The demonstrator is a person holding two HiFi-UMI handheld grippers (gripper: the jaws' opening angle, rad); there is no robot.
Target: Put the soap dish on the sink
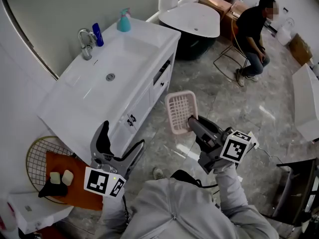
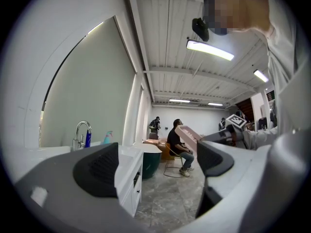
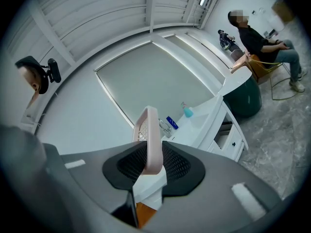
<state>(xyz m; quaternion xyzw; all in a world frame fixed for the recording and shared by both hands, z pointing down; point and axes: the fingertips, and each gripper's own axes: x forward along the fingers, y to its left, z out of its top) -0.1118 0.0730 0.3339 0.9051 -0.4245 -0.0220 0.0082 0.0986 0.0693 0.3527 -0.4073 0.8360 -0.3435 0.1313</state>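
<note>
Head view overhead — all three share sink (image 1: pixel 134 51).

**Tally, one moment**

- Grippers: two, left gripper (image 1: pixel 123 137) and right gripper (image 1: pixel 190 119).
- Soap dish (image 1: pixel 180 111): one, between the right fingers.
- Sink (image 1: pixel 124 54): one.
- Tap (image 1: pixel 87 41): one.
- Bottles: two, blue bottle (image 1: pixel 98 35) and teal pump bottle (image 1: pixel 124 22).
- Seated person (image 1: pixel 251 29): one.

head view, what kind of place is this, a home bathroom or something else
Likely a bathroom showroom or mock-up, not a home: the white vanity sink with its faucet stands in a big open hall beside what looks like a freestanding tub, and a person sits further back.
</note>
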